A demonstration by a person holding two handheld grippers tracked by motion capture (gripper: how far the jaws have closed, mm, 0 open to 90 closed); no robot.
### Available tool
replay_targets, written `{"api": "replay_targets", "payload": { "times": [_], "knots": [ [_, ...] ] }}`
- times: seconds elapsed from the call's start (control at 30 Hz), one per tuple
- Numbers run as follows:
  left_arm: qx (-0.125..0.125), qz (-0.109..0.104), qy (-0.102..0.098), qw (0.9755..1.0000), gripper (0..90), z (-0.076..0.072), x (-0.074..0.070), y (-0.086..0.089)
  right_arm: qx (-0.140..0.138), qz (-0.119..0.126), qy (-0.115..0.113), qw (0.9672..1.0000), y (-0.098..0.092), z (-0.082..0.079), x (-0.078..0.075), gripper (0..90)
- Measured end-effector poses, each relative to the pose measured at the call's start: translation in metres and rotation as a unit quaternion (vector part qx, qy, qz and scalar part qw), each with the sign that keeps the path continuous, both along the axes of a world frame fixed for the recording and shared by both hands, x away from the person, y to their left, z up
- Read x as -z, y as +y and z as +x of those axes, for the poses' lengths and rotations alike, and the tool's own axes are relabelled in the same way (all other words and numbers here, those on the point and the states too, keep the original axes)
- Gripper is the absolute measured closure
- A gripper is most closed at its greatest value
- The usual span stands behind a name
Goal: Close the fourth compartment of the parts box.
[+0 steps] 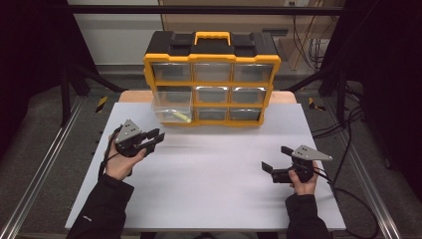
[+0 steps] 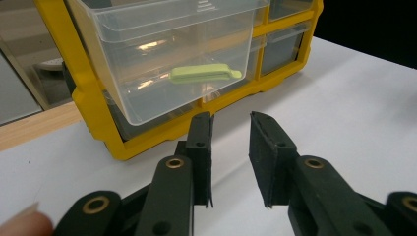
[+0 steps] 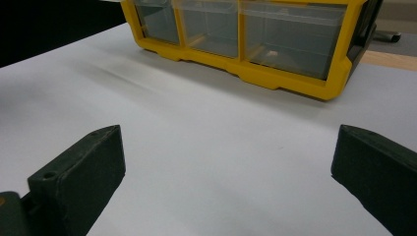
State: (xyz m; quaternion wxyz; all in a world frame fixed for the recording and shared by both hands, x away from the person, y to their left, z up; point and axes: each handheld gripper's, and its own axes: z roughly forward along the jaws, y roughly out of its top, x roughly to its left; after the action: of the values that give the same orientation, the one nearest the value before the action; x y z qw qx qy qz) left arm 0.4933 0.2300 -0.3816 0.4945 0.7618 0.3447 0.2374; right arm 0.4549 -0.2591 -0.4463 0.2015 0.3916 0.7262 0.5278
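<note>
One yellow-framed plastic organizer [image 1: 212,79], nine clear drawers; one clear pulled-out drawer [image 2: 167,54], just ahead of left tongs [image 1: 155,139], holds one green clip [image 2: 205,73]. Left tongs narrow, empty; right tongs [image 1: 276,158] wide, empty.

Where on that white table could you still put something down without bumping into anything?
Most of the white table is bare: the wide stretch between the left tongs and right tongs, and the near edge. It is crowded at the back, where the yellow drawer cabinet stands with one clear drawer pulled out.
</note>
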Motion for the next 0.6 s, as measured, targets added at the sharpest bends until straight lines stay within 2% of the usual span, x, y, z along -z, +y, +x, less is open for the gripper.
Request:
{"api": "replay_targets", "payload": {
  "times": [0.43, 0.6],
  "knots": [
    [-0.001, 0.001, 0.000, 1.0000, 80.7, 0.008, -0.007, -0.003, 0.000, -0.001, 0.000, 1.0000, 0.000, 0.000, 0.001, 0.4],
    [0.002, 0.009, -0.001, 1.0000, 83.7, 0.012, -0.010, -0.006, 0.000, -0.001, 0.000, 1.0000, 0.000, 0.000, 0.001, 0.4]
  ]
}}
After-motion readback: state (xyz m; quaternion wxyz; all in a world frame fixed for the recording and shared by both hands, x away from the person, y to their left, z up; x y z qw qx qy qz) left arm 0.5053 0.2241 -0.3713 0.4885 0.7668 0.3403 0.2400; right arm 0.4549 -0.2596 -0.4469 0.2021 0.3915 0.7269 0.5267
